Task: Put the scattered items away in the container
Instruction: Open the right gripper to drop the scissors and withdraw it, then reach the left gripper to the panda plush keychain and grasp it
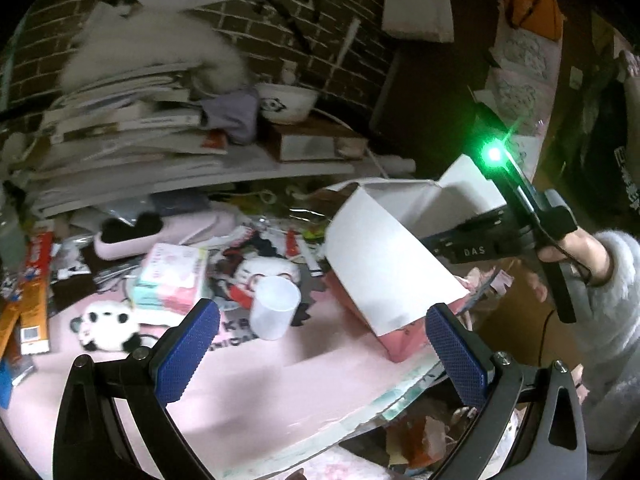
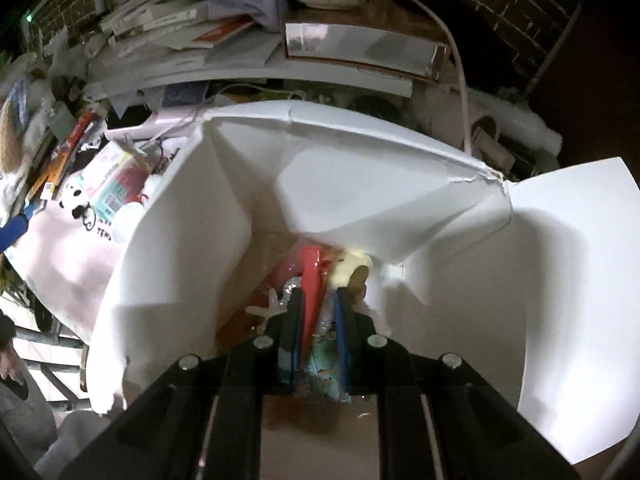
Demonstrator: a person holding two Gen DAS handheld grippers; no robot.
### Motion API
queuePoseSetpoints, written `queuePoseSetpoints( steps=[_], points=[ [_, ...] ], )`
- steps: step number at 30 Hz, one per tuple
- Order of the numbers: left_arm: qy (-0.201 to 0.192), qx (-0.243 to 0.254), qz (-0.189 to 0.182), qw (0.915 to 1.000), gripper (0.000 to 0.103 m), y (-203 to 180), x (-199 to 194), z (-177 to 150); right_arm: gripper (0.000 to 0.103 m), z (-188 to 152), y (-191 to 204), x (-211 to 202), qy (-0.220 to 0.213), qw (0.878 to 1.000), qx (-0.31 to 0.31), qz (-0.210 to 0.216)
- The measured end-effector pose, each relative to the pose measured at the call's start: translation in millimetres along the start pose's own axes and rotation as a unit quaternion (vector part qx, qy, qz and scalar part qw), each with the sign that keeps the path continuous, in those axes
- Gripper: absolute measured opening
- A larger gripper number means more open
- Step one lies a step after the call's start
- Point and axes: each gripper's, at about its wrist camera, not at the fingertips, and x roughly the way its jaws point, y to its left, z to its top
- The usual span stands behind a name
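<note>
**A:** How much tidying is done?

**B:** Judging by the contents, some. The white box (image 2: 248,208), the container, stands open on the pink mat (image 1: 248,380). Inside it lie a red item (image 2: 310,276), a yellow fuzzy thing (image 2: 352,266) and crinkly wrappers. The right gripper (image 2: 318,332) points down into the box, jaws nearly together, clamped on a thin colourful packet (image 2: 320,376). It looks ready for dropping.

**B:** Much is left. Beside the box: 1 translucent cup (image 1: 276,306), a tissue pack (image 1: 172,280), a panda toy (image 1: 106,326) beyond those, and a round-faced plush (image 1: 262,276) behind the cup. The left gripper (image 1: 322,350) hovers over the mat, jaws wide apart, empty.

**A:** Anything unclear?

**B:** The box floor is mostly hidden by the gripper. The packet's print is blurred.
</note>
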Motion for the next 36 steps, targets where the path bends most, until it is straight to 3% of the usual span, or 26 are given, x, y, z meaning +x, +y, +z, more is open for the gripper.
queuePoseSetpoints(
  steps=[4, 9, 13, 15, 16, 21, 26, 28, 31, 33, 36],
  points=[
    [0.012, 0.012, 0.005, 0.9998, 0.103, -6.5, 6.2, -0.2, 0.017, -1.3, -0.8, -6.2, -0.009, 1.0, 0.002, 0.002],
    [0.014, 0.008, 0.012, 0.9998, 0.103, -4.3, 7.1, -0.6, 0.047, -7.3, -1.0, -33.9, -0.052, 0.998, 0.017, 0.012],
    [0.008, 0.003, 0.02, 0.9998, 0.103, -1.1, 4.1, 0.5, 0.062, -12.6, 1.6, -83.5, -0.14, 0.989, 0.039, 0.02],
    [0.005, 0.003, 0.028, 0.9996, 0.103, 1.3, 0.5, 0.1, 0.08, -17.0, 5.6, -106.3, -0.189, 0.98, 0.052, 0.046],
    [0.004, 0.002, 0.031, 0.9995, 0.103, 3.0, -1.1, -0.2, 0.084, -20.2, 9.7, -117.9, -0.217, 0.972, 0.057, 0.066],
    [0.002, -0.014, 0.045, 0.9989, 0.103, 19.2, -13.5, -5.8, 0.086, -27.1, 52.1, -136.6, -0.285, 0.95, 0.034, 0.122],
    [0.004, -0.034, 0.087, 0.9956, 0.102, 46.3, -24.5, -19.4, 0.086, -30.0, 96.4, -126.6, -0.324, 0.931, 0.017, 0.17],
    [0.006, -0.038, 0.103, 0.9939, 0.102, 59.8, -28.8, -28.1, 0.086, -30.6, 116.9, -115.7, -0.32, 0.927, 0.015, 0.197],
    [0.005, -0.043, 0.122, 0.9916, 0.101, 76.1, -32.6, -37.5, 0.086, -32.4, 139.9, -92.6, -0.299, 0.931, 0.009, 0.211],
    [0.007, -0.053, 0.126, 0.9906, 0.09, 88.6, -34.1, -43.5, 0.086, -36.8, 149.5, -79.3, -0.292, 0.933, 0.011, 0.21],
    [0.01, -0.054, 0.138, 0.9889, 0.088, 102.0, -29.7, -50.3, 0.086, -42.5, 164.0, -54.4, -0.265, 0.935, 0.014, 0.237]
  ],
)
